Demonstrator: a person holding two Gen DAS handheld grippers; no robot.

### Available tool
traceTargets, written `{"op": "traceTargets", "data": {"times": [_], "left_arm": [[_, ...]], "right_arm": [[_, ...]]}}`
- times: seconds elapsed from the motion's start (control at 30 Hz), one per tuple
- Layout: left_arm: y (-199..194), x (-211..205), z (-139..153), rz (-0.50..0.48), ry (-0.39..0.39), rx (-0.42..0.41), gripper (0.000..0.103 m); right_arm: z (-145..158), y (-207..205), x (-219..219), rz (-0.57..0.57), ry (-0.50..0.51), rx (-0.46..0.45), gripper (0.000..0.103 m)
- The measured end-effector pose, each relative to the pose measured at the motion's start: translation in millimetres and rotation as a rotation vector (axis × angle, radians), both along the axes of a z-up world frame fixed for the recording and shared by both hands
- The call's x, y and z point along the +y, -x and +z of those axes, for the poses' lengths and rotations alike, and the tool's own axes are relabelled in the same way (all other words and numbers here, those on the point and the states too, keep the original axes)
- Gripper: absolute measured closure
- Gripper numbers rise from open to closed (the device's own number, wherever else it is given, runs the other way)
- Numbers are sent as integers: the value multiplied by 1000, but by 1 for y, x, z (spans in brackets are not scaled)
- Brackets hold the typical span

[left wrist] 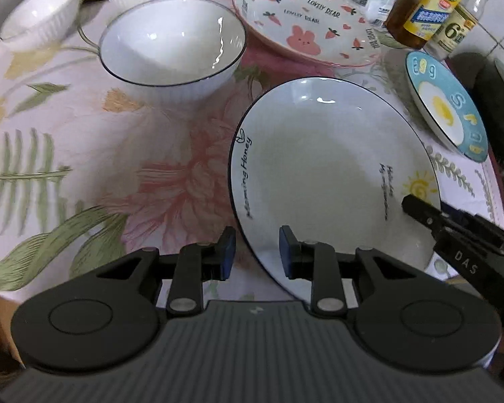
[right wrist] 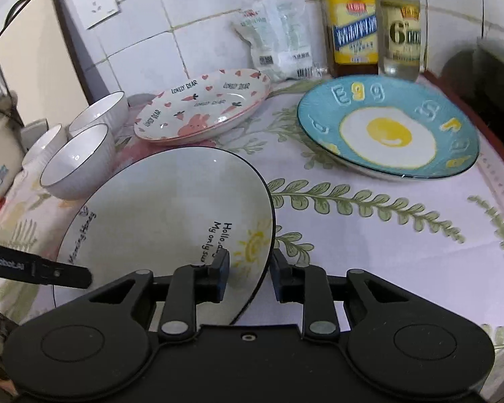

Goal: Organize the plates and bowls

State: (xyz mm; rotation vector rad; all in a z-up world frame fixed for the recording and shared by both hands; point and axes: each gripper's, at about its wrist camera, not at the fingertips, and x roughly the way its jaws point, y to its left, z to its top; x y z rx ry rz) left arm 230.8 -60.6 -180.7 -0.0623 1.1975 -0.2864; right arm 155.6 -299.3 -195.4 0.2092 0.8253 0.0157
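Two grippers straddle one Morning Honey plate (left wrist: 319, 174).
Your left gripper (left wrist: 257, 252) and right gripper (right wrist: 250, 277) each stand part-open across opposite near rims, gripping nothing yet.

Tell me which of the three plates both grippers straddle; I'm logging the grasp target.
The white plate with the sun drawing and black rim: left gripper and right gripper each straddle its edge. The pink bunny plate and blue egg plate sit farther back.

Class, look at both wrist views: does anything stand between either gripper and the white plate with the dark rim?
Nothing visible does. The left gripper and the right gripper each already straddle the rim of the white plate, jaws open.
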Motion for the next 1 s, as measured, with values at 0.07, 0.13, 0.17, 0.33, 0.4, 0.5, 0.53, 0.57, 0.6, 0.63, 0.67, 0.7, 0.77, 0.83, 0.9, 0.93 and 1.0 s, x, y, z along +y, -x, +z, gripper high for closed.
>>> {"op": "traceTargets", "data": {"times": [0.07, 0.13, 0.17, 0.33, 0.4, 0.5, 0.53, 0.57, 0.6, 0.63, 0.67, 0.7, 0.77, 0.83, 0.9, 0.93, 1.0], "left_arm": [[12, -5, 12, -24, -39, -20, 68], [23, -8, 23, -39, -49, -25, 62], [28, -10, 30, -48, -50, -27, 62], [55, -28, 63, -106, -54, -56, 50], [64, -37, 74, -125, -46, -72, 47], [77, -51, 90, -163, -38, -95, 43], [82, -57, 94, -197, -32, -97, 42], [87, -63, 98, -224, -30, -103, 42], [91, -69, 103, -241, -36, -115, 41], [95, -74, 107, -254, -44, -129, 40], [99, -79, 111, -270, -45, -140, 39], [103, -83, 114, -283, -41, -145, 38], [108, -91, 120, -304, -40, -153, 37], [113, -99, 125, -322, -51, -170, 36], [115, -110, 127, -348, -69, -193, 36], [116, -114, 128, -356, -80, -203, 36], [116, -123, 128, -367, -94, -220, 36]], "right_arm": [[7, 11, -1, 9, 0, -29, 57], [16, 25, -5, 20, -13, -60, 52], [21, 32, -7, 22, -14, -74, 51], [55, 71, -22, 53, -19, -161, 38], [69, 84, -27, 63, -15, -200, 37], [89, 104, -38, 67, -13, -247, 30], [94, 110, -43, 66, -23, -257, 29], [98, 113, -46, 62, -40, -257, 29], [101, 117, -50, 55, -65, -254, 29], [104, 121, -55, 47, -90, -255, 27], [107, 126, -58, 38, -106, -263, 26], [109, 131, -61, 31, -112, -272, 21], [115, 140, -66, 26, -110, -296, 15], [119, 147, -71, 20, -106, -316, 15], [123, 152, -76, 11, -94, -331, 14], [124, 154, -79, 8, -87, -343, 14], [127, 156, -84, -4, -62, -369, 14]]}}
